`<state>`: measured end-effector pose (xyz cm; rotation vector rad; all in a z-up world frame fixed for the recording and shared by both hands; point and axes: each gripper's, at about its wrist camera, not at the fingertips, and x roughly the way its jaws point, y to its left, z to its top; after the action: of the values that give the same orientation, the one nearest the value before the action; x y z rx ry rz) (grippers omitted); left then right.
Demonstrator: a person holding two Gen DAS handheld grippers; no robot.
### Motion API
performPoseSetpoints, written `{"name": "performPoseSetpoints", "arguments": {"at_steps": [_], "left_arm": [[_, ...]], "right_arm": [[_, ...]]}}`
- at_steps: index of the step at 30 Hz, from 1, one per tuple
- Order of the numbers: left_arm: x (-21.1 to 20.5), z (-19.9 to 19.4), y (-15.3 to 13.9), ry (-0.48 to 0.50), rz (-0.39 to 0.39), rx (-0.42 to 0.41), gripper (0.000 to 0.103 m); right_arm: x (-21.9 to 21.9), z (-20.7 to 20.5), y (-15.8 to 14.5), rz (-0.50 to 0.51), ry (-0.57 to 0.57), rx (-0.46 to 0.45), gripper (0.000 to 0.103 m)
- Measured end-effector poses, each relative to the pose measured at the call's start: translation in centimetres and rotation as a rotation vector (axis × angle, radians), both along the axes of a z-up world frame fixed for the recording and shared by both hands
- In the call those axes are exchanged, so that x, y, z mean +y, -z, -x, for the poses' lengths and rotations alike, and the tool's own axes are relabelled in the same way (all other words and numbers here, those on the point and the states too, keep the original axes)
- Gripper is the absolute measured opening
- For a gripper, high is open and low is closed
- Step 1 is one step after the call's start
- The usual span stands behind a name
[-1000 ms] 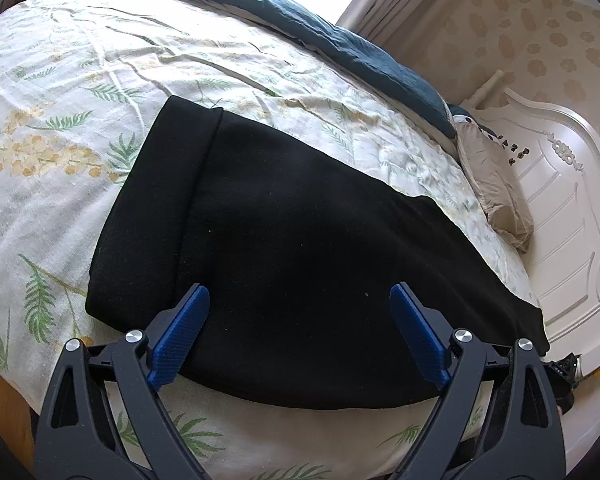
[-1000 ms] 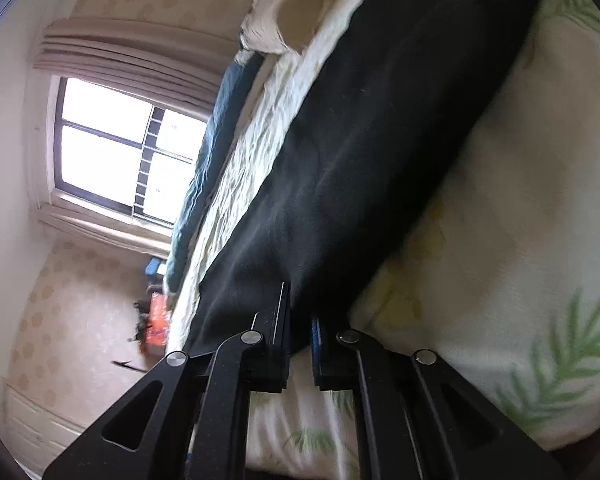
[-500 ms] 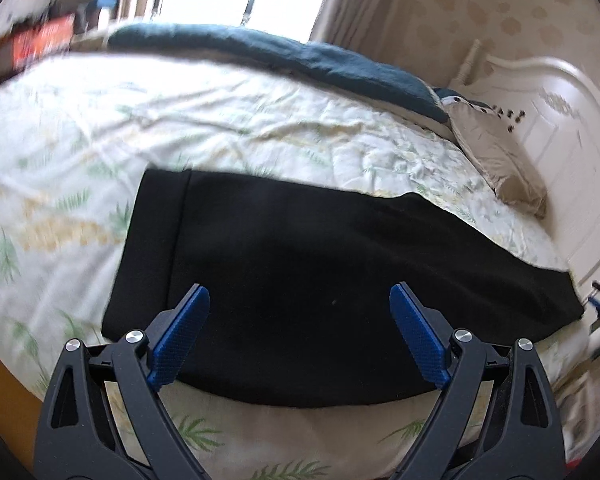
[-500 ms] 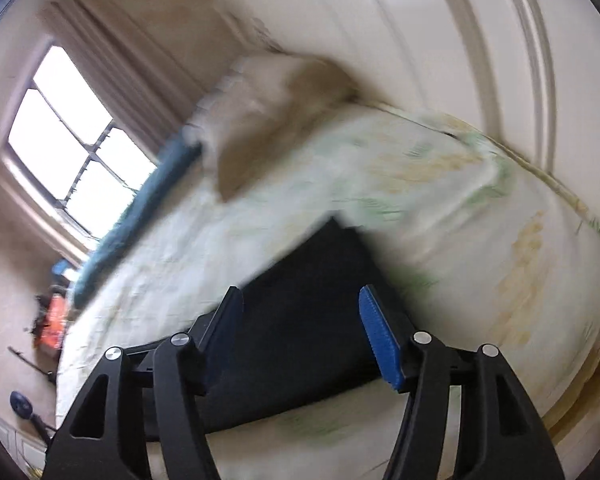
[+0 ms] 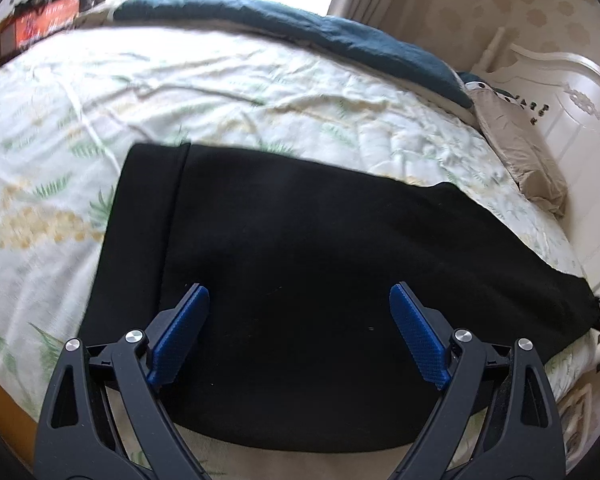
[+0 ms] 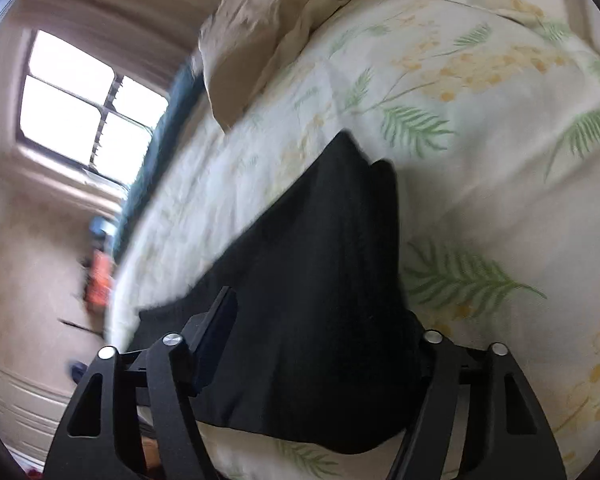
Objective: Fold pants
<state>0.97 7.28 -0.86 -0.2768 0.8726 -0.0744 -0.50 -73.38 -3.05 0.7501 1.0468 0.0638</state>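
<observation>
Black pants (image 5: 300, 264) lie flat on the floral bedspread (image 5: 180, 92), folded lengthwise, running from a folded-over end at the left to a narrow end at the right bed edge. My left gripper (image 5: 299, 332) is open and empty, hovering over the pants' near middle. In the right wrist view the pants (image 6: 324, 280) stretch away from the camera; my right gripper (image 6: 324, 336) is open with its jaws spread either side of the pants' near end, the right finger hidden behind the cloth.
A dark teal blanket (image 5: 300, 36) runs along the far bed edge. A beige pillow (image 5: 516, 148) lies by the white headboard (image 5: 572, 120). A window (image 6: 80, 112) is behind the bed. The wooden bed edge (image 5: 0, 400) shows at lower left.
My right gripper has let go of the pants and opened, pulled back, then swung over the pants' end. My left gripper stayed open and shifted slightly over the pants.
</observation>
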Motion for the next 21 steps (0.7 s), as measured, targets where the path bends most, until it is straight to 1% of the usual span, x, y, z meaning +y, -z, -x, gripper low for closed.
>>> {"name": "performPoseSetpoints", "arguments": {"at_steps": [1,2,4,6,10,15,18,21], "left_arm": [[0.1,0.0,0.1,0.0,0.001,-0.003,0.091],[0.0,0.0,0.2,0.004,-0.009,-0.005,0.092],[-0.2,-0.2,0.4,0.019,-0.028,-0.002,0.095],[-0.4,-0.2,0.6,0.034,-0.053,-0.001,0.095],[-0.4,0.0,0.7,0.036,-0.052,-0.009,0.096],[-0.4,0.1,0.5,0.043,-0.037,-0.021,0.097],[-0.5,0.2,0.6,0.048,-0.03,-0.03,0.1],[-0.5,0.2,0.6,0.047,-0.027,-0.032,0.1]], "right_arm": [[0.0,-0.1,-0.1,0.015,0.014,0.019,0.039],[0.0,0.0,-0.2,0.005,0.021,0.028,0.028],[0.6,-0.1,-0.7,0.047,0.026,0.038,0.026],[1.3,-0.1,-1.4,0.083,0.035,0.023,0.023],[2.2,0.7,-3.8,0.104,0.064,-0.045,0.022],[4.7,1.0,-7.7,0.137,0.049,-0.135,0.022],[6.9,1.5,-10.3,0.143,0.027,-0.199,0.022],[9.8,1.5,-12.4,0.15,-0.008,-0.259,0.022]]}}
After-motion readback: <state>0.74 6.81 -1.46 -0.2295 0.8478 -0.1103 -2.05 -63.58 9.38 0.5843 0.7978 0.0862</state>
